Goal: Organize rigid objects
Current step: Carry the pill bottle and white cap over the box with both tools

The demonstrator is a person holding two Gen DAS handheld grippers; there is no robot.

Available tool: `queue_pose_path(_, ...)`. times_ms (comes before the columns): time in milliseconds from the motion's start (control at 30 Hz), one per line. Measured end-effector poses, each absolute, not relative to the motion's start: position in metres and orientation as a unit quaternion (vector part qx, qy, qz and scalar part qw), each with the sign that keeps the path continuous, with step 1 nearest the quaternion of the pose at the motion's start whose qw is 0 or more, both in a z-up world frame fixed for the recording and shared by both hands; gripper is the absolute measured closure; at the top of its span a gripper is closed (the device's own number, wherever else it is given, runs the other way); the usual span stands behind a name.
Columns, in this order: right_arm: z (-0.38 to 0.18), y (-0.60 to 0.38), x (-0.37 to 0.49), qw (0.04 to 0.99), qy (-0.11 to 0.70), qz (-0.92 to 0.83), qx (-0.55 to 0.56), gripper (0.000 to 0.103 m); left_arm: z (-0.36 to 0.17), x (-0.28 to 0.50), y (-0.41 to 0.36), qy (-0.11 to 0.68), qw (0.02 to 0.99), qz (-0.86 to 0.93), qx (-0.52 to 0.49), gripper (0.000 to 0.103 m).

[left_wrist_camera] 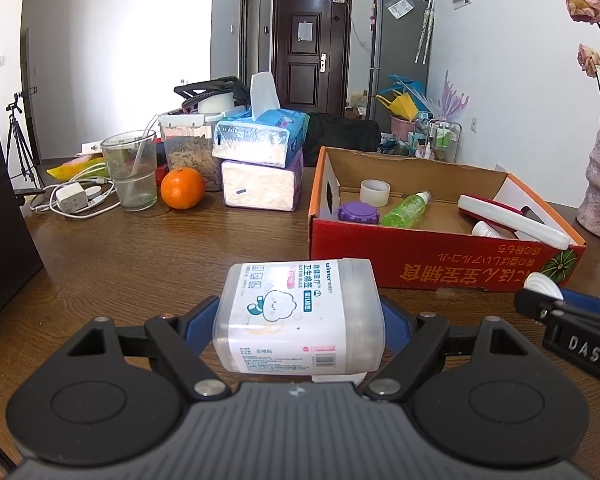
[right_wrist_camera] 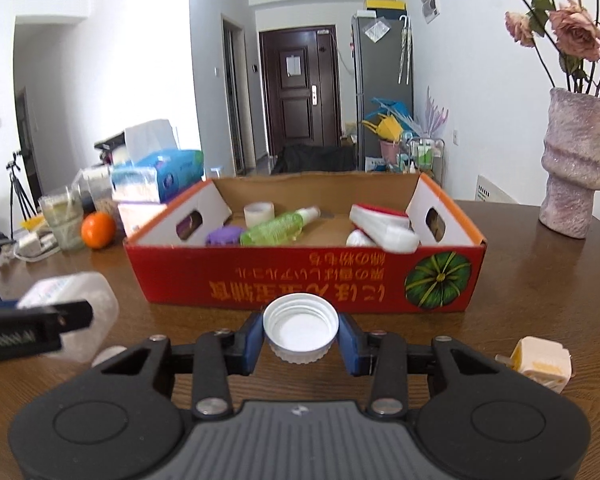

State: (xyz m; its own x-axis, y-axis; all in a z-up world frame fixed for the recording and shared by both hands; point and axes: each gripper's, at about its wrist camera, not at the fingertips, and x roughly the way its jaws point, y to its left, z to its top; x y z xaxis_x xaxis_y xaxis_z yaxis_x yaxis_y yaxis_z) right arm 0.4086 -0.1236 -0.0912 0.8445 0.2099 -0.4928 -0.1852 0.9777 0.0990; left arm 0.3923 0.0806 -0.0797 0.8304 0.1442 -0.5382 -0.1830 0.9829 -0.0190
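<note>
My left gripper is shut on a clear plastic cotton-bud box with a white label, held above the wooden table in front of the red cardboard box. The same cotton-bud box shows blurred in the right wrist view. My right gripper is shut on a white ridged bottle cap, open side up, just before the red box's front wall. The red box holds a tape roll, a green bottle, a purple lid and a white and red case.
On the left stand stacked tissue packs, an orange, a glass, a food jar and a charger with cables. A pink vase with flowers stands at the right. A cream block lies near my right gripper.
</note>
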Motion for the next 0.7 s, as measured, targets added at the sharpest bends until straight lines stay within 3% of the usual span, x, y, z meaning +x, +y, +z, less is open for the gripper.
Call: queue_pose_path(700, -0.068, -0.152, 0.417, 0.969, 0.224, 0.098, 0.043, 0.064, -0.056, 0.409, 0.036, 0.251, 0.964, 0.069, -0.046, 0.02)
